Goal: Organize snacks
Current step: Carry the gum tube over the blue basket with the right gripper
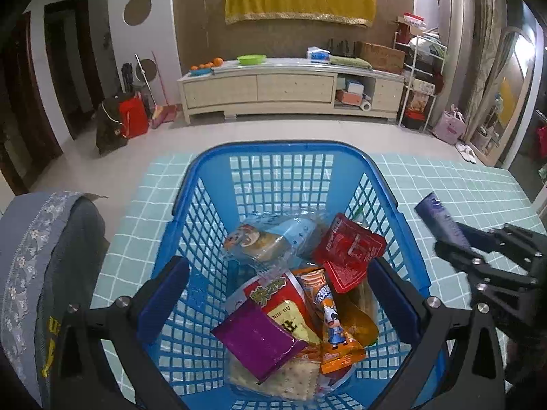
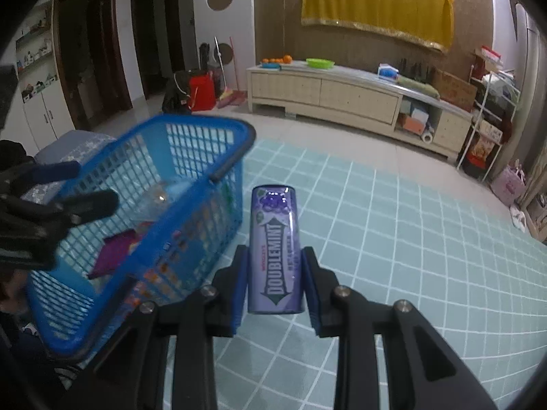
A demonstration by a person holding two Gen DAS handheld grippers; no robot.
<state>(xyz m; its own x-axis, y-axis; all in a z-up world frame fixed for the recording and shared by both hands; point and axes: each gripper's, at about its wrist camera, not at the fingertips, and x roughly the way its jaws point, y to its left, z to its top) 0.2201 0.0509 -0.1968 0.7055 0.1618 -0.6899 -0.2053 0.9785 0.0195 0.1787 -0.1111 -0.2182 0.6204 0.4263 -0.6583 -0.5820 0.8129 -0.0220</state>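
A blue plastic basket [image 1: 383, 188] stands on the tiled table and holds several snack packs: a purple pack [image 1: 256, 341], a red pack [image 1: 348, 249], an orange pack [image 1: 331, 317] and crackers [image 1: 294, 381]. My left gripper [image 1: 277, 300] is open above the basket, empty. My right gripper [image 2: 275, 273] is shut on a purple Doublemint gum tin [image 2: 275, 246], held above the table to the right of the basket [image 2: 191, 201]. The tin [image 1: 441, 218] and right gripper also show at the right of the left wrist view. The left gripper [image 2: 82, 188] shows over the basket in the right wrist view.
The table has a light teal grid cloth [image 2: 410, 239]. A grey cushioned chair back [image 1: 41, 256] stands left of the basket. A long cream cabinet [image 1: 290, 92] lines the far wall, with a rack [image 2: 489, 119] beside it.
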